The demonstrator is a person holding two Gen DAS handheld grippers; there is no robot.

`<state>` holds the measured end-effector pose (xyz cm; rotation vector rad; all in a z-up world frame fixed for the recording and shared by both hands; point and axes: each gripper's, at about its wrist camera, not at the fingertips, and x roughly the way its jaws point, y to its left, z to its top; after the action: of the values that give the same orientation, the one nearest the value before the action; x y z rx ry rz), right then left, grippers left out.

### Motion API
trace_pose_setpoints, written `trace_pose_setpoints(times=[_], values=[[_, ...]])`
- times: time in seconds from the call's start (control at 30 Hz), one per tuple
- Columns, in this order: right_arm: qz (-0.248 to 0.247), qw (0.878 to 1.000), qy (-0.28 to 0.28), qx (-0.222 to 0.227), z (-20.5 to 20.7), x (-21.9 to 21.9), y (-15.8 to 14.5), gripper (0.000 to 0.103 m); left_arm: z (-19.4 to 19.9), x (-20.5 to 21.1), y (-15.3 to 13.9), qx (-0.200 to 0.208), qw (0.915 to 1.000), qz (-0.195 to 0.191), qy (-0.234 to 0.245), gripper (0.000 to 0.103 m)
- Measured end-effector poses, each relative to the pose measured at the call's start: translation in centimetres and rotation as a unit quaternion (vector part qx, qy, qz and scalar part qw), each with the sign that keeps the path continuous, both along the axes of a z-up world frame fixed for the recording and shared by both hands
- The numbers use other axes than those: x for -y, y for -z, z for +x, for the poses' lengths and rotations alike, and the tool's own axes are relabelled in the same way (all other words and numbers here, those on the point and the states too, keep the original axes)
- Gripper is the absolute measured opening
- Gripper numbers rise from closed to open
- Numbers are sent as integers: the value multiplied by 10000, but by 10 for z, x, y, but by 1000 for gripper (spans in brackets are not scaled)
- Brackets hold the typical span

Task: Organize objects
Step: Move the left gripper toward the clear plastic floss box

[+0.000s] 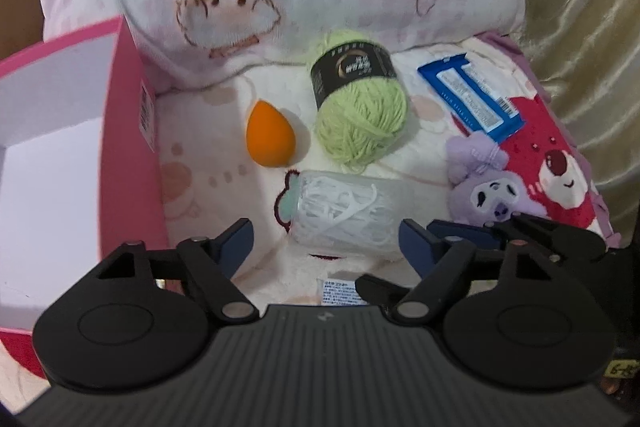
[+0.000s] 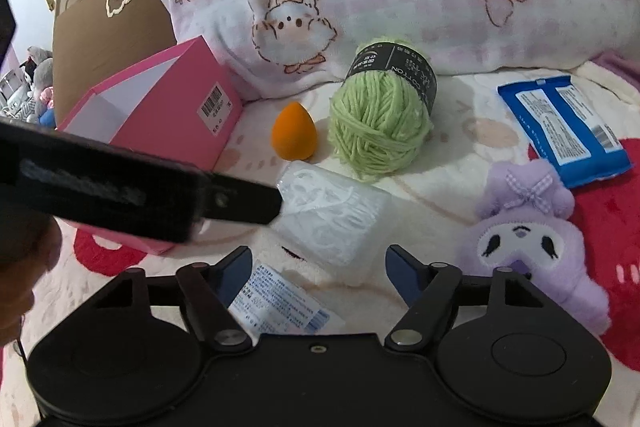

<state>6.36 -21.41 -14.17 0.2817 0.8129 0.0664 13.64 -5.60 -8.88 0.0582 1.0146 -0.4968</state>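
Both hand-held grippers are hovering low over a bed blanket (image 2: 460, 99) strewn with small items. The left hand-held gripper (image 1: 326, 241) is standing open, empty, its blue pads flanking but not touching the clear floss-pick bag (image 1: 340, 215) lying at lower centre of its view. The right hand-held gripper (image 2: 318, 269) is likewise standing open and empty, with the same bag just above its fingertips in the right wrist view; in that view the left tool is crossing in from the left edge, its tip at the bag's left end.

Step in hand, as I judge it: approach to the first pick, the floss-pick bag, with the open pink box (image 1: 132, 131) at the left of the frame as the likely destination. Nothing is lying in the part of the box that shows. Next move is calling for bringing one set of pads around the bag and closing gently, since the soft plastic will probably buckle.

Still lying out: orange makeup sponge (image 1: 272, 135) at centre, green yarn ball (image 1: 360, 115) just right of it, blue wipes packet (image 1: 472, 95) at upper right, purple plush toy (image 1: 480, 183) at right.

Hard to make out: the box's near corner is being cut off by the gripper body; the bag's near end and printed label are partly hidden; label text is unreadable.
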Motion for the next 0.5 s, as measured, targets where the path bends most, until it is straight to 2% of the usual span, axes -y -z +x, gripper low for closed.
trace_pose_setpoints(times=[0.13, 0.23, 0.3, 0.43, 0.5], values=[[79, 9999, -105, -76, 7, 0, 7, 74, -2, 7, 14, 129, 9995, 294, -9, 71], [-143, 9998, -97, -53, 8, -2, 13, 72, -2, 15, 18, 339, 9986, 394, 139, 69], [-299, 9995, -124, 10, 9, -2, 18, 65, 1, 19, 20, 382, 9982, 427, 196, 66], [-674, 9971, -302, 157, 17, -3, 29, 57, 12, 25, 29, 109, 9992, 367, 138, 57], [-750, 9962, -393, 191, 19, -2, 31, 56, 18, 25, 32, 19, 9998, 206, 39, 57]])
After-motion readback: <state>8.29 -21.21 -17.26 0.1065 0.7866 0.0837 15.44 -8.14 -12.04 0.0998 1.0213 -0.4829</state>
